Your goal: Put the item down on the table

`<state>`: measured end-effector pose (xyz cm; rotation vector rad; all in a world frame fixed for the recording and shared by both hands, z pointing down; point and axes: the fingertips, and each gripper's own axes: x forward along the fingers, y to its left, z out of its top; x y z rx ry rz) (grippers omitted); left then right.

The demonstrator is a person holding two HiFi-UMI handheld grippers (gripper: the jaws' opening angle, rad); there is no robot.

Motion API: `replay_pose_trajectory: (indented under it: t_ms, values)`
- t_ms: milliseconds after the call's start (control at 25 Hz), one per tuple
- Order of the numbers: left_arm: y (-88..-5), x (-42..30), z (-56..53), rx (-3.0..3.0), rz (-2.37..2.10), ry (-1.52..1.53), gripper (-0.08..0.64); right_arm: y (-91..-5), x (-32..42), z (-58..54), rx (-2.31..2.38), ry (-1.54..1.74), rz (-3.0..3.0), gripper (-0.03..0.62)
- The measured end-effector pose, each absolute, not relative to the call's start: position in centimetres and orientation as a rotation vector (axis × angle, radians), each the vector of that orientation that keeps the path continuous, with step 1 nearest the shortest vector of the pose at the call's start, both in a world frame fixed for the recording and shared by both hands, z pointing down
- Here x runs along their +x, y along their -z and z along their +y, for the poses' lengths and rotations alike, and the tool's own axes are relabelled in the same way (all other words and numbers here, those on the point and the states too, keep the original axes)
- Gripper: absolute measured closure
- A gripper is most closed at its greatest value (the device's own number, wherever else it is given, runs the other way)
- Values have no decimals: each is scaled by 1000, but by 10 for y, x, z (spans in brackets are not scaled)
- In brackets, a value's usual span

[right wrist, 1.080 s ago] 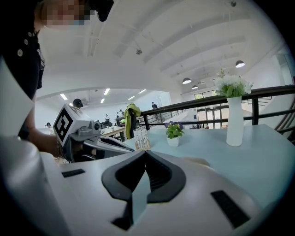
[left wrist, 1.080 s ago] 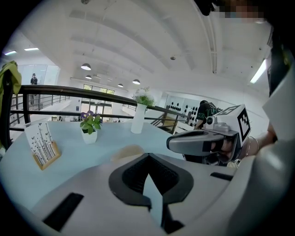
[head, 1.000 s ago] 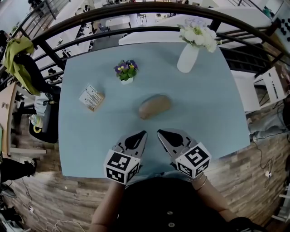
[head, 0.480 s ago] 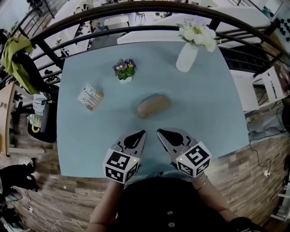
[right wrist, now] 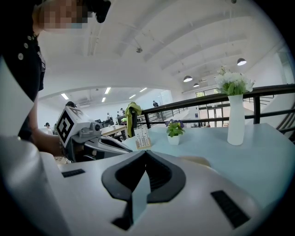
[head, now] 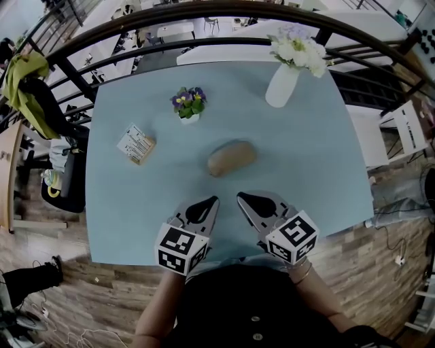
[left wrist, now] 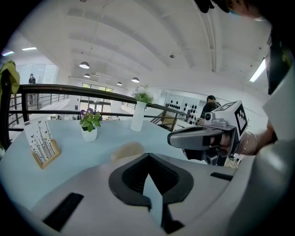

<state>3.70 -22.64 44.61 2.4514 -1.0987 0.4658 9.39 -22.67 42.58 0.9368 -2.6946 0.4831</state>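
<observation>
A tan oval loaf-like item (head: 232, 159) lies on the pale blue table (head: 312, 170) near its middle, with nothing touching it. My left gripper (head: 216, 199) and right gripper (head: 239, 197) hover side by side over the table's near edge, tips pointing toward the item, a short way in front of it. Both are shut with nothing between the jaws. In the left gripper view the closed jaws (left wrist: 148, 156) point at the item (left wrist: 127, 150), and the right gripper (left wrist: 169, 138) shows beside them. In the right gripper view the item (right wrist: 196, 160) peeks out past the closed jaws (right wrist: 146, 152).
A small pot of purple flowers (head: 189, 105) stands at the back left, a white vase of white flowers (head: 284, 81) at the back right, and a card holder (head: 136, 145) at the left. A dark railing (head: 204, 13) curves behind the table. A chair with green cloth (head: 24, 88) stands at the left.
</observation>
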Motion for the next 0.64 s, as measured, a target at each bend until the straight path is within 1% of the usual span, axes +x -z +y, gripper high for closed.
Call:
replay_pose_trajectory:
  t_ms: [640]
  values:
    - [-447, 36, -227, 2412, -1085, -426, 543, -430, 95, -228, 946, -500, -2686, 588]
